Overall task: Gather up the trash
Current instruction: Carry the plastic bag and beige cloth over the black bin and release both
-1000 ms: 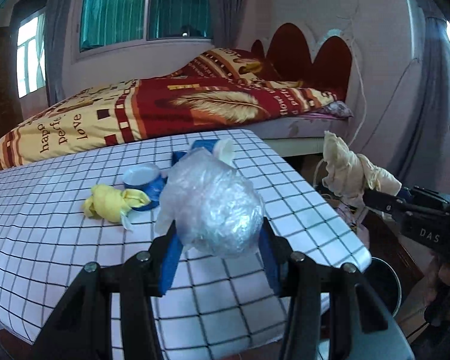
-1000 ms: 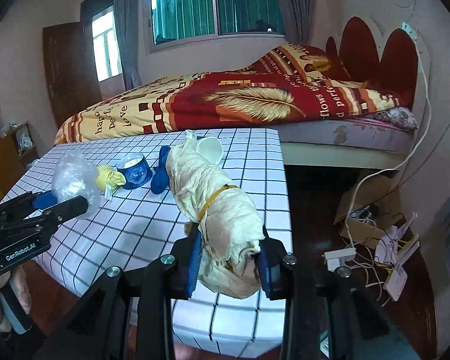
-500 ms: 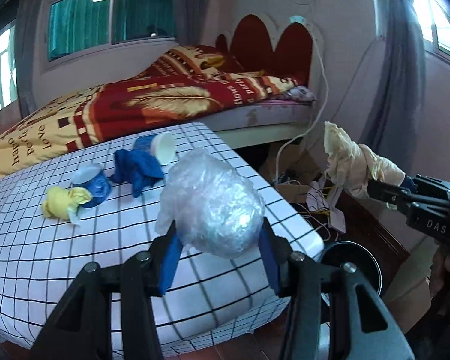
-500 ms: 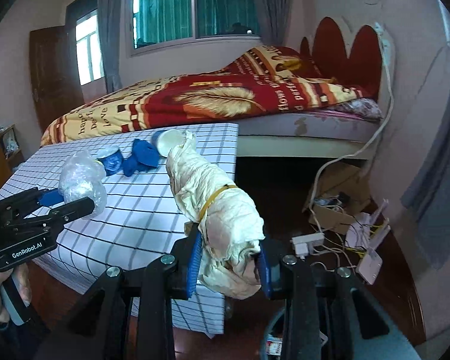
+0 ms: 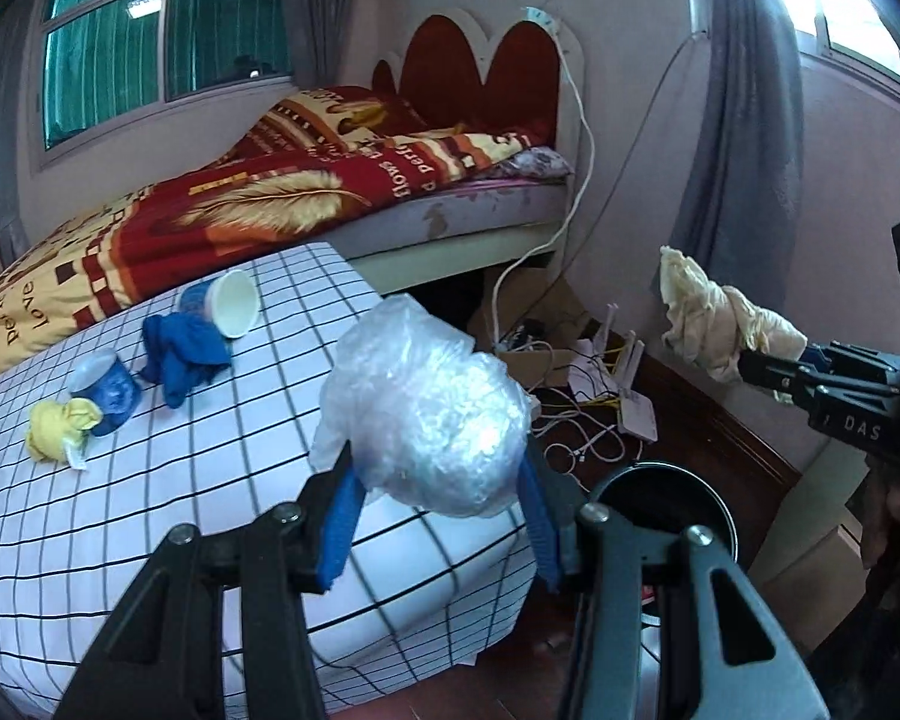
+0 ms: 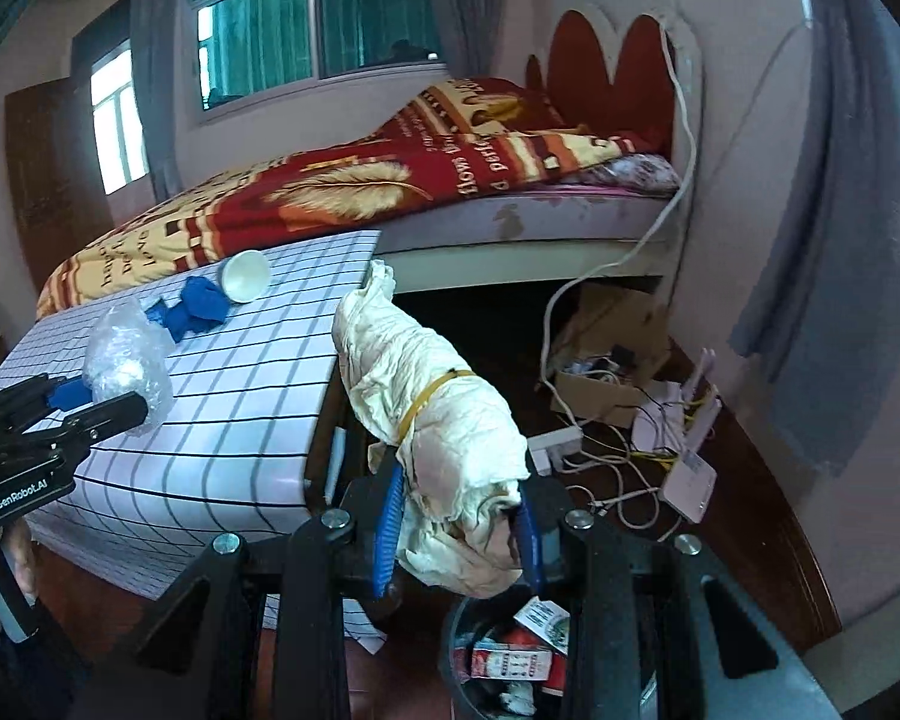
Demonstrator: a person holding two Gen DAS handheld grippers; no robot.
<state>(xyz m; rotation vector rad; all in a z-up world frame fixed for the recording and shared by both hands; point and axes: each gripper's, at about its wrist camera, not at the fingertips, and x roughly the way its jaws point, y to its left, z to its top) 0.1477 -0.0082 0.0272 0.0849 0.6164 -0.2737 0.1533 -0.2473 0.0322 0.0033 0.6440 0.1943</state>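
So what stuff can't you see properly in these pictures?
- Trash bin, right wrist view: the claw frame covers most of it; only some cartons inside show.
- Trash bin, left wrist view: the claw arm hides its inside.
- Plastic ball: too crinkled to tell what it wraps.
- Cream bundle: tied shut, contents hidden.
- Person's hand: cut off by the left edge.

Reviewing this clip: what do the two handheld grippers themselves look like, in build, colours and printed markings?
Both are black, angular frames with silver bolts and blue pads on the fingers. The left gripper carries white "GenRobot.AI" lettering on its side, read from the right wrist view; the right gripper shows white "DAS" lettering in the left wrist view. No cables or sleeves show.
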